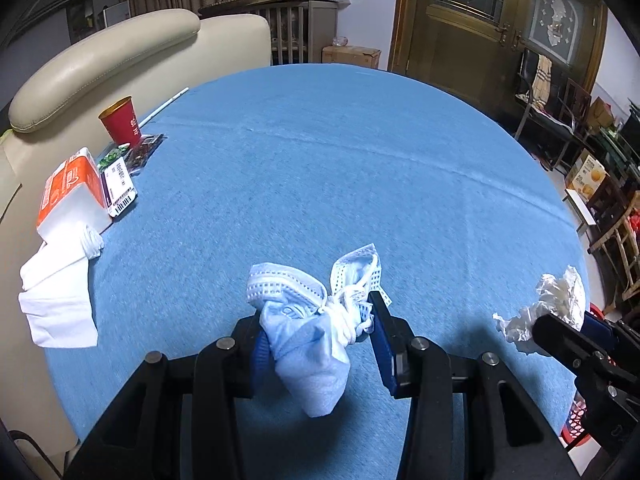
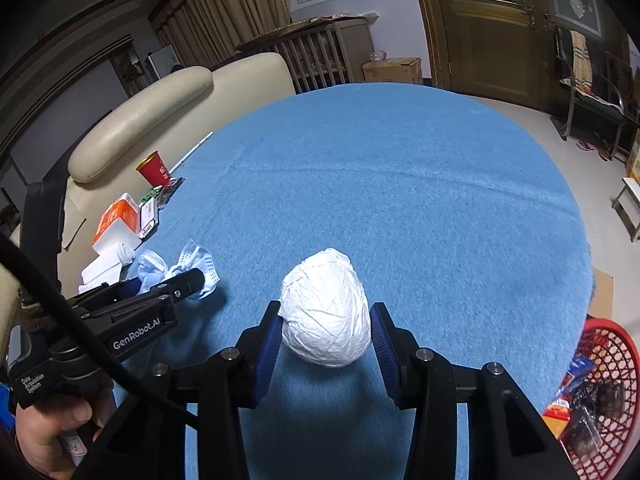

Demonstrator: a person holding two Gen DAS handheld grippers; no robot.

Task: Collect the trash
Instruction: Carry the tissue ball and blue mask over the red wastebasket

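Trash: left tool (image 1: 316,320) grips face mask (image 1: 312,320), right tool (image 2: 324,320) paper wad (image 2: 326,308)

**Blue cloth, white scraps, red basket**

The table (image 1: 320,160) wears a plain mid-blue cloth with a faint fuzzy weave. The face mask (image 1: 316,328) is pale blue on one side and white on the other, with a dotted band along its edge and white ear loops. The ball of paper (image 2: 326,308) is white and creased all over. Both grippers (image 1: 316,344) (image 2: 324,336) are black, with dark blue ribbed pads. The cup (image 1: 120,120) is red with a gold inside. The tissue pack (image 1: 72,192) is orange and white. The basket (image 2: 600,360) is red open mesh. The sofa (image 1: 100,64) is cream.
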